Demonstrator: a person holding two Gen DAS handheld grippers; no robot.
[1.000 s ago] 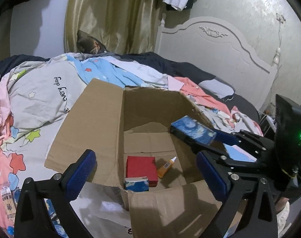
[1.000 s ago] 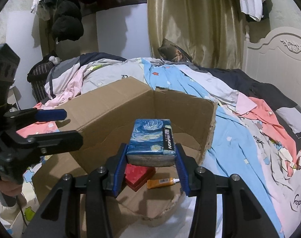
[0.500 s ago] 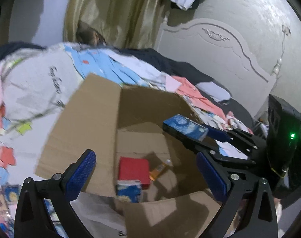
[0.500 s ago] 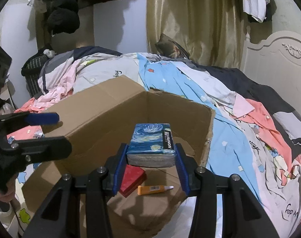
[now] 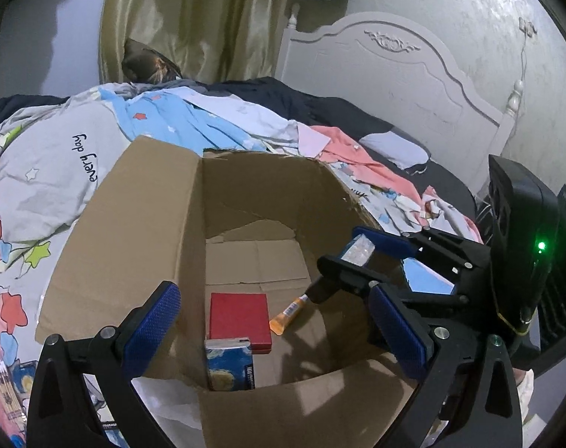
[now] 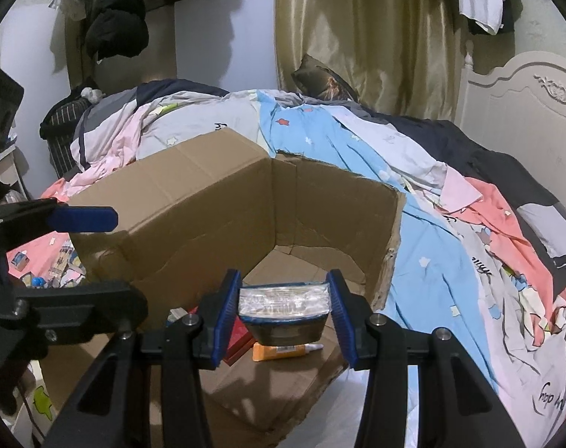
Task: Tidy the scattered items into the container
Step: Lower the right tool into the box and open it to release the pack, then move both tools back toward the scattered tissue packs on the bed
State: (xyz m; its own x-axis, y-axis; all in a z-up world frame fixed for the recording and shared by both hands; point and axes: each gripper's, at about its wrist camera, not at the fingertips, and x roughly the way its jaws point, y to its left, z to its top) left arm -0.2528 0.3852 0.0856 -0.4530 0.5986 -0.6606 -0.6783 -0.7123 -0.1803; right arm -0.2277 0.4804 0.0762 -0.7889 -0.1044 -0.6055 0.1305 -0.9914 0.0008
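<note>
Right gripper (image 6: 285,300): clamped on a tissue pack (image 6: 283,298), one pad on each short side, at the lower middle of the right wrist view.
Tissue pack: held over the open box (image 6: 193,201), tipped so its clear, crinkled end faces the camera; not touching the floor of the box.
Left gripper (image 5: 271,330): jaws stand wide apart with nothing between them, above the near wall of the box.
Box contents: a red case (image 5: 239,317) at lower centre of the left wrist view, a second tissue pack (image 5: 230,364) just below and touching it, an orange tube (image 5: 286,315) just to the right.
Handling, as a guess: the pack looks light and soft, a plastic wrap over paper, so it gives under the pads and the film may slide. The short sides held now seem the best hold; squeezing harder would only crush it. Not fragile, so a drop into the box should do no harm.
Left outside: small items (image 5: 6,395) lie on the bedding at the lower left of the left wrist view.
</note>
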